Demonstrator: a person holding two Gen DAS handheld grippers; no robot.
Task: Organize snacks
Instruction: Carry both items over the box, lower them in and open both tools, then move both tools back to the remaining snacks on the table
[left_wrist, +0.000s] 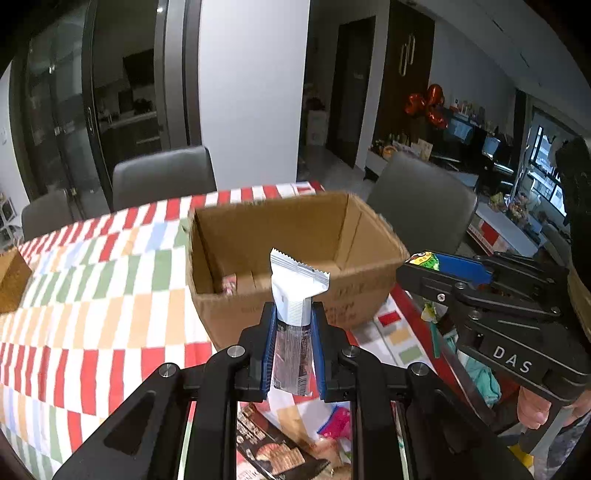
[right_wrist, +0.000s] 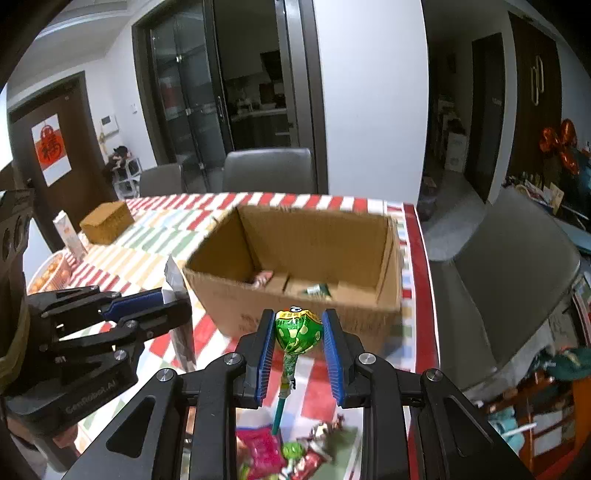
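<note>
A: Closest to the left wrist camera is the left gripper (left_wrist: 293, 325), its blue pads clamped on a white and dark snack bar packet (left_wrist: 293, 295). The packet stands upright between them, its crimped white end sticking up above the fingertips.

B: And the right gripper (right_wrist: 299, 330)?

A: It is clamped on a green lollipop (right_wrist: 298, 330). The wrapped head sits between the blue pads and the stick (right_wrist: 282, 398) hangs down toward the camera.

B: Where are both relative to the cardboard box (left_wrist: 295, 258)?

A: Both are raised above the tabletop (left_wrist: 92, 295), on the near side of the box, pointing toward it. The box is open at the top, standing on a checked cloth of red, green, orange and white patches. A few small packets lie on its floor; one shows pink, another green.

B: Anything under the grippers?

A: A heap of loose snacks (right_wrist: 291, 454) on the cloth near the edge: a pink packet, another green lollipop, a dark biscuit pack in the left view.

B: And further off?

A: A smaller brown box (right_wrist: 107, 221) on the far left of the tabletop, a carton and a basket of orange fruit (right_wrist: 50, 275) beside it, and grey chairs (right_wrist: 269, 170) around the table.
</note>
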